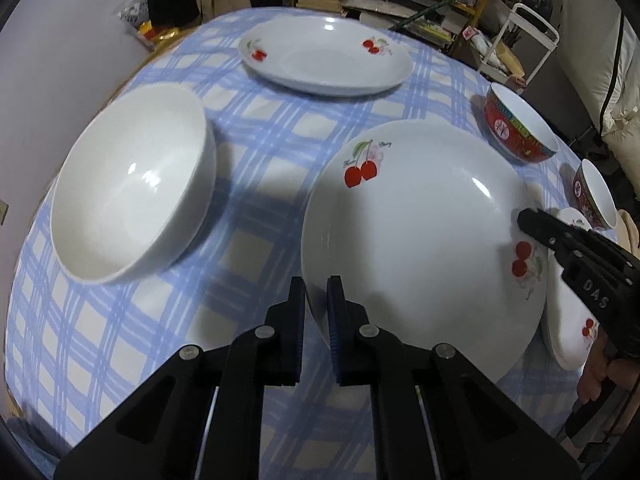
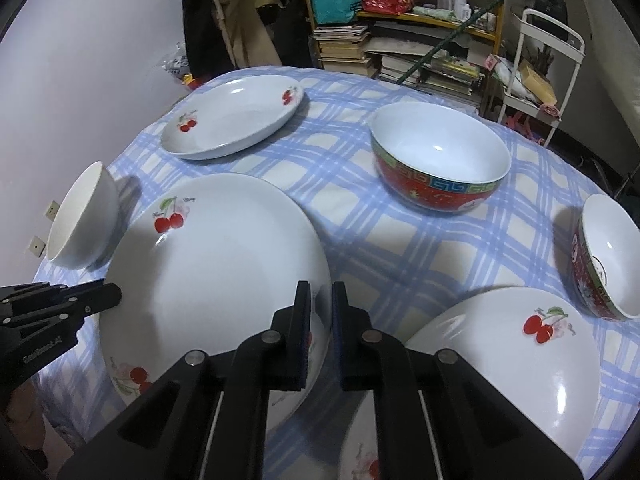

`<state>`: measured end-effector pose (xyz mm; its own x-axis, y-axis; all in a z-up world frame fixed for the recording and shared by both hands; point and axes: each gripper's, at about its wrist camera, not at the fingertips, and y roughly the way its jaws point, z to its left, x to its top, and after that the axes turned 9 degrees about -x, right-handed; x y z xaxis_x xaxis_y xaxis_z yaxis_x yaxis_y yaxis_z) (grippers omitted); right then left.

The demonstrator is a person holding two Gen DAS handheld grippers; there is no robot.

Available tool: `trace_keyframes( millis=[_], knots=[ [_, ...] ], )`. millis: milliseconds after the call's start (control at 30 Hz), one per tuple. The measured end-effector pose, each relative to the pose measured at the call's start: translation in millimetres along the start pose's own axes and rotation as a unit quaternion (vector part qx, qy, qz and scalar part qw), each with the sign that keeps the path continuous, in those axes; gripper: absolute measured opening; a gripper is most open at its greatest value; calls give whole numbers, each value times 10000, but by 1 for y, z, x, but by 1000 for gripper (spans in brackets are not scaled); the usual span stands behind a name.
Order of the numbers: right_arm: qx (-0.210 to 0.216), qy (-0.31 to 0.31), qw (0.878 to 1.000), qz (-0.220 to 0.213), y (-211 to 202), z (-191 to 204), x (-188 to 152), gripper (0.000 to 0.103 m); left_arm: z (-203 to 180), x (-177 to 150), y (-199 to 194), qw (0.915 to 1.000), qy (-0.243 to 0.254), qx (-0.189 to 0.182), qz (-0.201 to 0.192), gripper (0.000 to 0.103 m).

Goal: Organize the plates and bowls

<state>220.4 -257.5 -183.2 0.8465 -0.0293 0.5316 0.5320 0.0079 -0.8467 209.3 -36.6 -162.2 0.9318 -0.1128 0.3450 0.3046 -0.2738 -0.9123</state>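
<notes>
Blue-and-white checked cloth point(image 1: 248, 208) covers the table, backed by cluttered shelves point(image 2: 420, 52), and over it a cherry-print plate point(image 1: 420, 240) hangs lifted and tilted, its near rim pinched between the narrowed fingers of the left gripper point(image 1: 316, 320) and its opposite rim caught the same way by the right gripper point(image 2: 321, 332). Left of the left tool sits a plain white bowl point(image 1: 132, 184), straight ahead and well beyond lies a second cherry plate point(image 1: 324, 60). Ahead of the right tool stands a red patterned bowl point(image 2: 440, 160), another red bowl point(image 2: 604, 256) at its far right, and a third cherry plate point(image 2: 512, 364) lies just beside it on the right.
</notes>
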Motion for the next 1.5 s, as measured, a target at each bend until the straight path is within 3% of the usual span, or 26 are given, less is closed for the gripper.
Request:
trace_keyframes(
  millis=[133, 933, 1500],
  knots=[
    [131, 125, 9998, -24, -9, 1, -9, 11, 2, -12, -6, 10000, -7, 21, 77, 11],
    [-366, -100, 9985, 386, -32, 19, -65, 11, 3, -65, -20, 9981, -222, -105, 557, 11],
    [-756, -75, 9962, 434, -31, 26, -83, 12, 3, -65, -10, 9971, -286, -90, 699, 12]
  ],
)
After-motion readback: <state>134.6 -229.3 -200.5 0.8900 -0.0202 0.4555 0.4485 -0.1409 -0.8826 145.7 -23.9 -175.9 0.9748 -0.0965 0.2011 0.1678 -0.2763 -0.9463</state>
